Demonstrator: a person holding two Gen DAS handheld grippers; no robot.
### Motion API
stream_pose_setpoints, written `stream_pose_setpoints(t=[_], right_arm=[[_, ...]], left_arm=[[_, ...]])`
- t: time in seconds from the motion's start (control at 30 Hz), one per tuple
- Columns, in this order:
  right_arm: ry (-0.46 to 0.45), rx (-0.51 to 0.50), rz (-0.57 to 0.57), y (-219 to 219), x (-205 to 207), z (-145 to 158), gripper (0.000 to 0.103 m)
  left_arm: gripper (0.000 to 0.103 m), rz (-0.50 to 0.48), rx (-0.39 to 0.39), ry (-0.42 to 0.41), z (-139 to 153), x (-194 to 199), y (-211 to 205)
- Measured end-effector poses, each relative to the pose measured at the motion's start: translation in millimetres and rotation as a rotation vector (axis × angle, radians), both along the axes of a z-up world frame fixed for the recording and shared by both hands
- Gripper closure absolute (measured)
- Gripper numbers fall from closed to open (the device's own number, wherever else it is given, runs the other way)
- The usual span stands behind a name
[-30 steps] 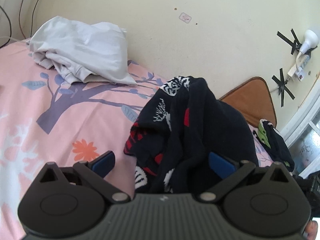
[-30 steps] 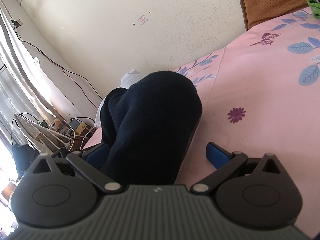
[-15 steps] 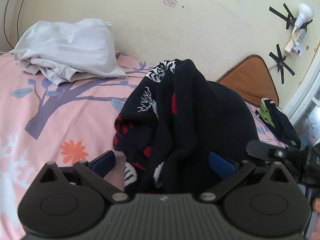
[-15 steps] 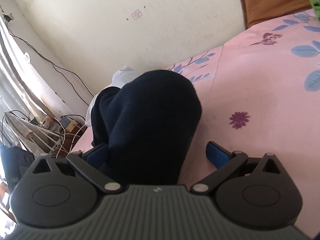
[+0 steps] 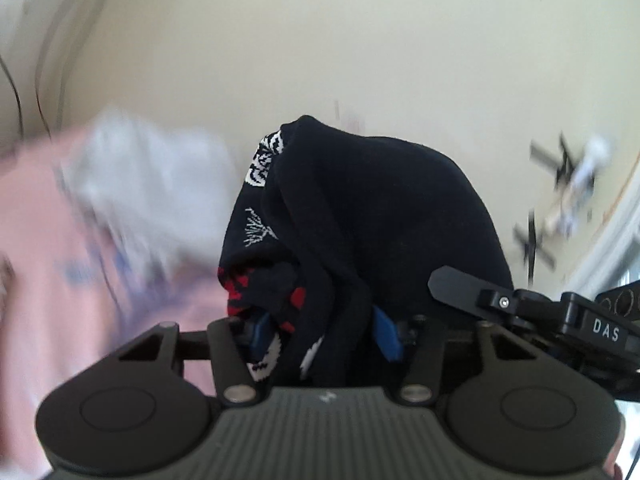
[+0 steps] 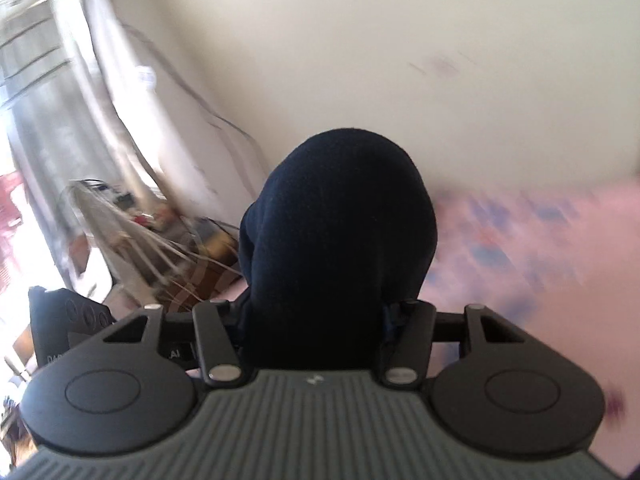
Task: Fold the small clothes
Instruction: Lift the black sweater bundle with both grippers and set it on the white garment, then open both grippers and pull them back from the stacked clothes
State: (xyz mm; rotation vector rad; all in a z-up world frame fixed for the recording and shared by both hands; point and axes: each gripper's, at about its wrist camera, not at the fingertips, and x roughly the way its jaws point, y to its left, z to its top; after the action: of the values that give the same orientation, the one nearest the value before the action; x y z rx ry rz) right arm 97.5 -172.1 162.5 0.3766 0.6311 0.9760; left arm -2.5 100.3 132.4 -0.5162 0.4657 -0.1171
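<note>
A dark navy knitted garment (image 5: 380, 220) with white and red patterns bulges up between the fingers of my left gripper (image 5: 323, 334). Its jaws are closing, and the blue pads (image 5: 386, 338) press into the fabric from both sides. In the right wrist view the plain navy part of the garment (image 6: 344, 220) fills my right gripper (image 6: 316, 320). Those jaws are closing too, with the fabric squeezed between them and the pads mostly hidden. The right gripper's body (image 5: 520, 308) shows at the right edge of the left wrist view, close alongside.
Blurred pink floral bedsheet (image 5: 48, 280) lies below, with a heap of white clothes (image 5: 148, 176) against the cream wall. A taped lamp (image 5: 580, 172) hangs at the right. Beyond the bed's end stand a wire rack and clutter (image 6: 120, 232) by a curtain.
Both grippers' jaws have come in from wide open onto the navy garment. Both have risen with it, so the bed sits lower in view and the background is blurred.
</note>
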Motion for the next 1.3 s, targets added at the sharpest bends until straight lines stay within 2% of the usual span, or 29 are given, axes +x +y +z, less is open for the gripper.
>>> stream_pose_setpoints(t=[0.17, 0.27, 0.33, 0.4, 0.47, 0.5, 0.53, 0.6, 0.67, 0.73, 0.8, 0.87, 1.1, 1.3], right_arm=[[-0.071, 0.106, 0.136, 68, 64, 47, 0.044], [-0.072, 0.1, 0.152, 115, 110, 48, 0.043], [-0.027, 0.058, 0.122, 147, 143, 27, 0.039], [0.051, -0.02, 0.088, 179, 178, -11, 0.038], [0.182, -0.188, -0.007, 209, 205, -62, 0.038], [0.226, -0.283, -0.063, 221, 213, -87, 0.032], [0.238, -0.305, -0.101, 225, 216, -105, 0.023], [0.259, -0.242, -0.106, 222, 218, -116, 0.019], [0.242, -0.238, -0.096, 219, 216, -111, 0.018], [0.238, -0.221, -0.109, 207, 208, -103, 0.018], [0.212, -0.182, -0.127, 182, 190, -95, 0.018], [0.186, -0.173, -0.136, 157, 167, -93, 0.018], [0.161, -0.197, -0.149, 76, 76, -112, 0.018], [0.105, -0.221, -0.177, 14, 20, -117, 0.018]], left_arm=[[0.053, 0.16, 0.039, -0.103, 55, 27, 53], [0.053, 0.25, 0.08, -0.073, 55, 71, 80], [0.053, 0.292, 0.066, 0.009, 35, 111, 99], [0.053, 0.349, 0.078, 0.14, 1, 152, 113], [0.054, 0.376, 0.119, 0.3, -36, 186, 117], [0.047, 0.367, 0.132, 0.347, -52, 197, 116], [0.046, 0.368, 0.152, 0.331, -57, 198, 110], [0.043, 0.369, 0.239, 0.306, -56, 198, 95], [0.042, 0.359, 0.285, 0.305, -53, 193, 83], [0.042, 0.377, 0.279, 0.303, -47, 183, 76], [0.035, 0.398, 0.257, 0.273, -40, 166, 71], [0.027, 0.421, 0.275, 0.26, -37, 146, 56], [0.014, 0.411, 0.335, 0.267, -41, 77, 2], [0.012, 0.376, 0.41, 0.299, -53, 34, -51]])
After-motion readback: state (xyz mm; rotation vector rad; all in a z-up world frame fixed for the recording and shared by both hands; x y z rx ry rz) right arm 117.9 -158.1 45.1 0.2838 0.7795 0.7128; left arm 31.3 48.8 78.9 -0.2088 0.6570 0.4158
